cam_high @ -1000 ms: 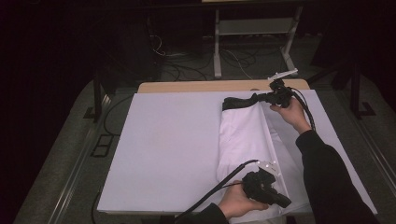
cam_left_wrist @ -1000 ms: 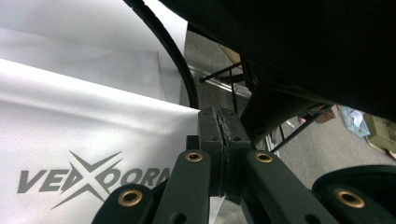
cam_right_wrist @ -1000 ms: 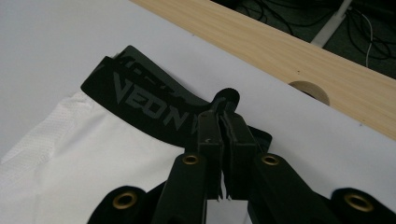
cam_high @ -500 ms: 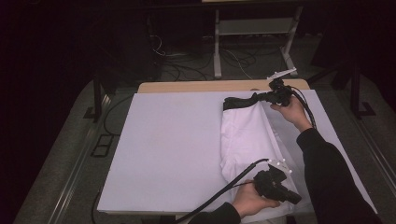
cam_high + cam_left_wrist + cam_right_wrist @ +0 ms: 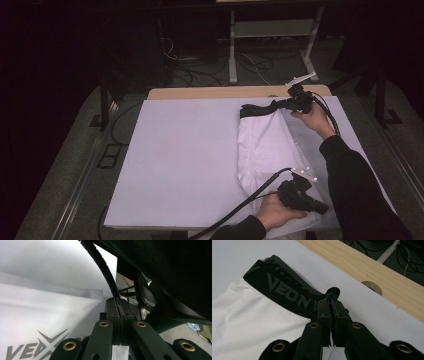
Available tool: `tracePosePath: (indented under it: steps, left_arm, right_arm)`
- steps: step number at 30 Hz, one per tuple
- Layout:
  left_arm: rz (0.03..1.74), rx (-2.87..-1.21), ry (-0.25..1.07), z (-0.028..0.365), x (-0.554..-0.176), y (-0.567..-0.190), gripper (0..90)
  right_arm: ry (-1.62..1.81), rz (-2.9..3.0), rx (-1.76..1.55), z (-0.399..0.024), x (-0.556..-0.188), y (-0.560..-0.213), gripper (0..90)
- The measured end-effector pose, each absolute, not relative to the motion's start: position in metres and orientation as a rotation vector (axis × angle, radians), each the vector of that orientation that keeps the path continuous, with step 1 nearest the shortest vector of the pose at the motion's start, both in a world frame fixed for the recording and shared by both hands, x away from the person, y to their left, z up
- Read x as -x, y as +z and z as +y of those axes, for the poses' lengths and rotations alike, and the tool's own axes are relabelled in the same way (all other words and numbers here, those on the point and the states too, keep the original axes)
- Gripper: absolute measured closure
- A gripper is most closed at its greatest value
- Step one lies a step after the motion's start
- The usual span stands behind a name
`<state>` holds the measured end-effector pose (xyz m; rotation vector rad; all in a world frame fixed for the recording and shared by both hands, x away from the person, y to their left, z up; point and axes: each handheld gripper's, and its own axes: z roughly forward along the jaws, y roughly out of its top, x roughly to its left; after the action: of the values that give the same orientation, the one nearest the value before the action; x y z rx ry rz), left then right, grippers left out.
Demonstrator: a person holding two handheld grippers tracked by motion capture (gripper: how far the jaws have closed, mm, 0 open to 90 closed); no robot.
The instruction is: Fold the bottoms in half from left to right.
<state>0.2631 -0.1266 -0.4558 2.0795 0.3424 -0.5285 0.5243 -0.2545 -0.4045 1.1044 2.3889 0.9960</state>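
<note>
A white garment [image 5: 265,150] with a black lettered waistband [image 5: 257,109] lies on the right half of the table. At the far right, my right gripper [image 5: 280,105] is shut on the end of that waistband [image 5: 287,290], its jaws pressed together over the band [image 5: 331,302]. At the near edge, my left gripper [image 5: 322,207] is shut on the garment's white fabric [image 5: 37,322]; a strip of white shows between its closed jaws [image 5: 117,312]. A dark sleeve [image 5: 175,270] crosses just beyond it.
A white cover [image 5: 175,160] spreads over the table, with a wooden strip [image 5: 210,93] bare along the far edge and a round hole [image 5: 372,287] in it. Cables and a metal stand [image 5: 270,30] sit on the floor beyond.
My left hand has slid to the right along the near edge and sunk a little, keeping its grip on the white fabric. The right hand has stayed put.
</note>
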Motion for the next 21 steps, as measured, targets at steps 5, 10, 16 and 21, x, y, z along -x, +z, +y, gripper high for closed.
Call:
tracePosePath:
  steps: [5, 10, 16, 21]
  left_arm:
    - [0.342, -2.074, -0.528, -0.135, -0.265, -0.457, 87.8]
    - [0.349, -2.066, -0.529, -0.14, -0.266, -0.459, 87.8]
    - [0.38, -2.05, -0.513, -0.144, -0.27, -0.461, 87.6]
    - [0.4, -2.031, -0.515, -0.149, -0.275, -0.463, 87.6]
  right_arm:
    - [0.992, 2.388, -1.1, -0.257, -0.526, -0.4, 85.8]
    - [0.979, 2.391, -1.091, -0.258, -0.528, -0.398, 85.8]
    - [0.978, 2.398, -1.082, -0.258, -0.529, -0.4, 85.7]
    - [0.968, 2.404, -1.071, -0.256, -0.531, -0.401, 85.7]
